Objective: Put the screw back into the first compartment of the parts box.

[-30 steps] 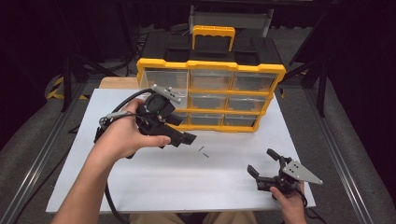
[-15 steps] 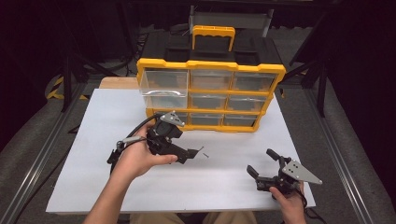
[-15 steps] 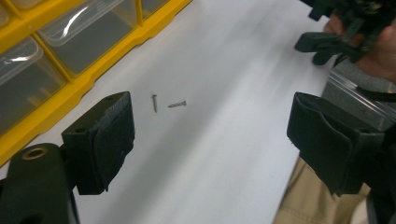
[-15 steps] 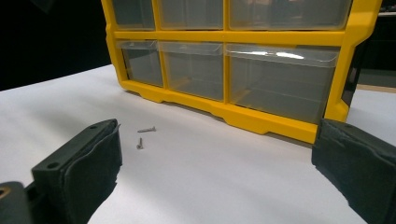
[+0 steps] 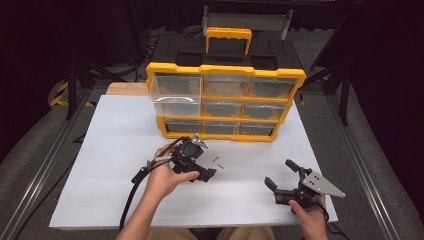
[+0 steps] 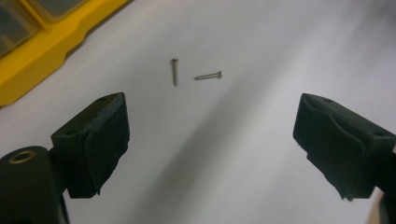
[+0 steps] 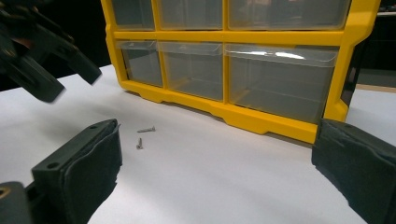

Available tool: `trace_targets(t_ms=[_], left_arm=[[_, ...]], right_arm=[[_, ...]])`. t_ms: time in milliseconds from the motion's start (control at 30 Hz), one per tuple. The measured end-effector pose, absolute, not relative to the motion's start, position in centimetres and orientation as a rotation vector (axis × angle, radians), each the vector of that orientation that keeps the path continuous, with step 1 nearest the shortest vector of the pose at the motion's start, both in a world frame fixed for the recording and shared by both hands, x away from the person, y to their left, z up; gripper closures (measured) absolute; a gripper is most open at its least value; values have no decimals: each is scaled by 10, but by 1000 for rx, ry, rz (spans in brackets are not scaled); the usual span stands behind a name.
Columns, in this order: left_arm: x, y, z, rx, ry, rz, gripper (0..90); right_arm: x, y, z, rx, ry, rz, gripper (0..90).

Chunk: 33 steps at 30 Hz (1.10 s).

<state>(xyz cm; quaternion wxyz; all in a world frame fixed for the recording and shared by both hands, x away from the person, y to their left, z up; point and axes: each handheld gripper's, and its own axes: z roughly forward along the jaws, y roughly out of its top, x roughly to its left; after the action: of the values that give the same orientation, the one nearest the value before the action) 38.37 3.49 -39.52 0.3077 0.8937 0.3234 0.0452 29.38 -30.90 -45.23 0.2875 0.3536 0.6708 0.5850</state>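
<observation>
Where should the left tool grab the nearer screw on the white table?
Take the screw across its thin shank, coming straight down from above. It lies flat on the table, head pointing away, apart from the second screw. The left tool is open, so pinching its sides likely works.

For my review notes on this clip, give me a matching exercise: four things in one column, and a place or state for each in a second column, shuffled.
Things:
1. left claw
2. right claw
3. two screws
4. top-left drawer

Places or states:
A. pulled out of the yellow organizer
B. open, low over the table, pointing at the screws
C. lying loose on the white table
D. open, resting near the table's front right corner

Pairs: 1-B, 2-D, 3-C, 4-A
</observation>
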Motion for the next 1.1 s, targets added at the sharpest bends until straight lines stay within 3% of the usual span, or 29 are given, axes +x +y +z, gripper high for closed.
trace_targets(t_ms=[300, 367, 433, 500, 733, 1100], left_arm=[[401, 23, -422, 2321, 891, 241, 181], [405, 22, -426, 2307, 895, 254, 247], [408, 22, -430, 2302, 900, 251, 383], [411, 22, -433, 2266, 890, 227, 463], [416, 13, -443, 2261, 886, 206, 635], [422, 9, -450, 2247, 886, 213, 685]], right_arm=[[293, -310, -452, 950, 1788, 1568, 23], [293, -310, -451, 949, 1788, 1568, 23], [294, -310, -451, 952, 1785, 1570, 23], [294, -311, -452, 949, 1787, 1567, 23], [294, -311, -451, 949, 1785, 1568, 23], [295, -311, -451, 942, 1786, 1566, 23]])
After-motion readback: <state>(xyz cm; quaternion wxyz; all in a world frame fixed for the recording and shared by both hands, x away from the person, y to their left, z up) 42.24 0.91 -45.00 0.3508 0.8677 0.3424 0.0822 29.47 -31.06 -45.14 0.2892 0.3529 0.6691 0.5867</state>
